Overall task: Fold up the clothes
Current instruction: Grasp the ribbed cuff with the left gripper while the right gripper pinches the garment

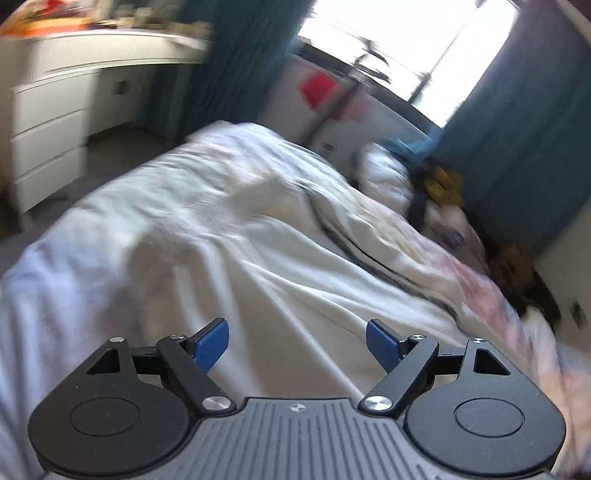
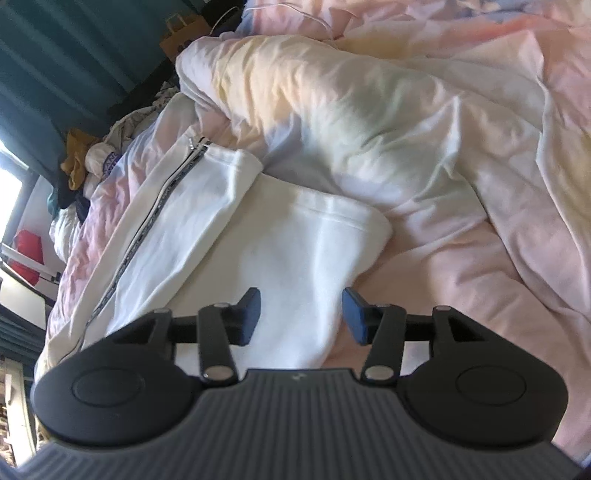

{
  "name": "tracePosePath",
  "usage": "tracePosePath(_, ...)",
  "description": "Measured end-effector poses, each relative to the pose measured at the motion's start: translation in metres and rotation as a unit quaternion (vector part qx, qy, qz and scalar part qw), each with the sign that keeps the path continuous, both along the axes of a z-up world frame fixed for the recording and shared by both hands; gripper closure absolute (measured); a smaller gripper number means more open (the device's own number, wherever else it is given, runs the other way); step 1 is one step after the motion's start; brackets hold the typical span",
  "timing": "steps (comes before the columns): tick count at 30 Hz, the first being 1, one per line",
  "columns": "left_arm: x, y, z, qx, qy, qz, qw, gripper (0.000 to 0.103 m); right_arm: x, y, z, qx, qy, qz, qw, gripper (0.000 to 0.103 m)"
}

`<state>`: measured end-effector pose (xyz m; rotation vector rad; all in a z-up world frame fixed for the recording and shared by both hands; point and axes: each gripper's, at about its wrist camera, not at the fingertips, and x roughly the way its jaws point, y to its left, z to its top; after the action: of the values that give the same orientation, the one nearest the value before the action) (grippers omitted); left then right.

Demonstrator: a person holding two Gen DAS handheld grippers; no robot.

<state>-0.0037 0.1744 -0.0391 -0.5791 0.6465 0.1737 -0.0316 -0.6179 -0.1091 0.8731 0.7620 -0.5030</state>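
Note:
A white zip-up garment point(image 2: 221, 236) with a dark zipper line lies spread on the pink bedcover point(image 2: 480, 266). Its sleeve point(image 2: 310, 258) runs toward my right gripper point(image 2: 301, 315), which is open with the sleeve lying between and below its blue pads point(image 2: 251, 314), not clamped. In the blurred left wrist view the same white garment point(image 1: 229, 236) covers the bed, and my left gripper point(image 1: 297, 345) is open and empty above it.
A bunched pale duvet point(image 2: 351, 110) lies beyond the sleeve. A pile of clothes, one mustard yellow point(image 2: 75, 162) point(image 1: 443, 182), sits at the bed's far end. Teal curtains point(image 1: 517, 147), a window, a white dresser point(image 1: 48, 122) and a paper bag point(image 2: 184, 33) surround the bed.

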Motion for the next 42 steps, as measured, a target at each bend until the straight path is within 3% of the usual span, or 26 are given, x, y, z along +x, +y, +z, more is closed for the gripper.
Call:
tracePosePath(3, -0.014, 0.023, 0.007, -0.043, -0.006, 0.034, 0.9985, 0.016, -0.001, -0.006, -0.014, 0.004, 0.006, -0.019, 1.0, 0.051)
tracePosePath(6, -0.022, 0.038, 0.013, -0.05, 0.011, 0.055, 0.9972, 0.012, 0.003, -0.012, -0.026, 0.006, 0.0, -0.038, 0.999, 0.052)
tracePosePath(9, -0.027, 0.055, 0.011, -0.097, 0.034, 0.053, 0.9933, 0.011, 0.008, -0.018, -0.036, 0.008, -0.002, -0.066, 0.998, 0.067)
tracePosePath(11, -0.028, 0.068, 0.004, -0.147, 0.048, 0.065, 0.9859, 0.01, 0.01, -0.024, -0.04, 0.01, -0.003, -0.079, 0.997, 0.087)
tracePosePath(14, -0.016, 0.082, -0.012, -0.183, 0.075, 0.087, 0.9764, 0.01, 0.009, -0.029, -0.037, 0.002, -0.018, -0.082, 0.996, 0.096)
tracePosePath(20, 0.025, 0.096, -0.061, -0.23, 0.152, 0.099, 0.9562, 0.014, -0.003, -0.035, -0.017, 0.0, -0.075, -0.085, 0.994, 0.097)
tracePosePath(22, 0.034, 0.1, -0.08, -0.266, 0.17, 0.097, 0.9439, 0.034, -0.006, -0.038, -0.009, 0.001, -0.091, -0.089, 0.992, 0.097)
tracePosePath(23, 0.035, 0.101, -0.085, -0.282, 0.165, 0.098, 0.94, 0.034, -0.007, -0.039, -0.007, 0.006, -0.095, -0.093, 0.991, 0.098)
tracePosePath(26, 0.039, 0.1, -0.085, -0.283, 0.146, 0.097, 0.9431, 0.039, -0.006, -0.038, 0.003, 0.004, -0.11, -0.099, 0.989, 0.098)
tracePosePath(28, 0.039, 0.099, -0.081, -0.278, 0.133, 0.097, 0.9463, 0.068, -0.001, -0.035, 0.012, -0.01, -0.111, -0.094, 0.989, 0.098)
tracePosePath(29, 0.039, 0.099, -0.08, -0.276, 0.127, 0.097, 0.9478, 0.076, 0.0, -0.034, 0.017, -0.013, -0.111, -0.094, 0.989, 0.098)
tracePosePath(30, 0.039, 0.098, -0.078, -0.273, 0.121, 0.098, 0.9493, 0.091, 0.001, -0.033, 0.023, -0.014, -0.114, -0.093, 0.989, 0.098)
tracePosePath(31, 0.039, 0.098, -0.075, -0.27, 0.114, 0.098, 0.9511, 0.096, 0.001, -0.033, 0.028, -0.012, -0.119, -0.093, 0.988, 0.098)
tracePosePath(34, 0.023, 0.097, -0.036, -0.21, 0.056, 0.093, 0.9717, 0.098, -0.008, -0.035, 0.047, 0.014, -0.154, -0.1, 0.983, 0.098)
tracePosePath(37, 0.002, 0.103, -0.003, -0.221, 0.006, 0.068, 0.973, 0.098, -0.021, -0.038, 0.07, 0.009, -0.173, -0.1, 0.98, 0.098)
tracePosePath(42, -0.018, 0.099, 0.025, -0.206, -0.028, 0.025, 0.9778, 0.098, -0.044, -0.045, 0.091, -0.026, -0.174, -0.092, 0.98, 0.098)
